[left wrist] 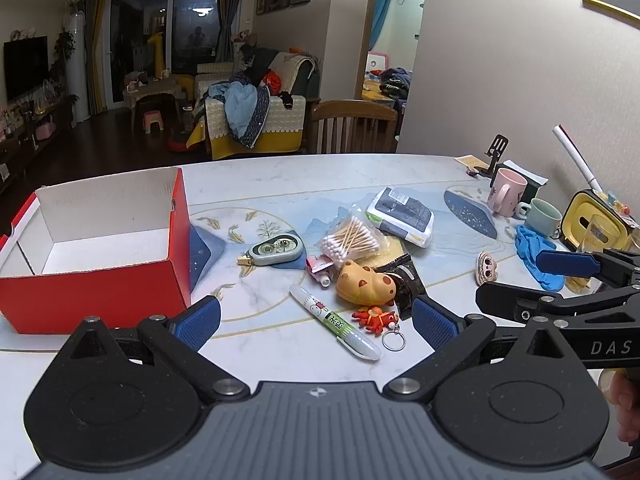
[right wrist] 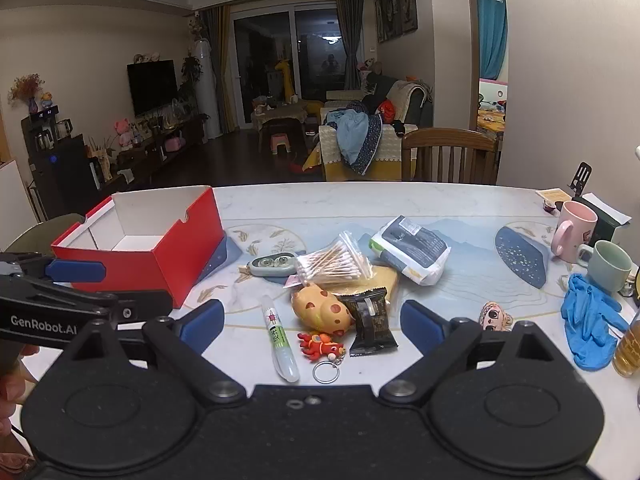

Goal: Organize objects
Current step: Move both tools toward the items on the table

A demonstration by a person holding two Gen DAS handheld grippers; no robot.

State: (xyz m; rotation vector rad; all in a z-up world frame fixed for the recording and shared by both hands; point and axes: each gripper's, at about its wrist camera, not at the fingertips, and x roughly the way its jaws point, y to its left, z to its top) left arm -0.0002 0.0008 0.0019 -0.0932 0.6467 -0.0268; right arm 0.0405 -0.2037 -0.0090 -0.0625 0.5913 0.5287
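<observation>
Both my grippers hang over the near part of the table (left wrist: 280, 184), side by side and tipped downward. The left gripper (left wrist: 316, 322) has its jaws spread wide with nothing gripped; between its blue pads, on the tabletop below, lie a white marker pen (left wrist: 334, 322) and a red crab keyring (left wrist: 376, 318), neither touched. The right gripper (right wrist: 312, 322) is spread almost as wide and also has hold of nothing; the same pen (right wrist: 279, 338), the keyring (right wrist: 321, 346) and a dark snack packet (right wrist: 372, 322) sit in its gap. Just beyond the jaws a yellow spotted toy (right wrist: 320, 308) touches the packet, and past it are a bag of cotton swabs (right wrist: 334, 266) and a wrapped pack of wipes (right wrist: 412, 250) on the patterned mat. To the left of my left jaws stands the red box (left wrist: 96, 292), open-topped, white inside and holding nothing that I can see, with bare marble between it and the pile, so there is free room there. A grey-green tape dispenser (left wrist: 274, 252) lies alone between box and swabs. Right of the right jaws things crowd up: a small doll face (right wrist: 496, 316), a blue glove (right wrist: 588, 320), a green mug (right wrist: 610, 266) and a pink mug (right wrist: 572, 232) near the wall. A glass of amber liquid at the far right is cut off by the edge. The small pink item under the swabs I cannot make out.
</observation>
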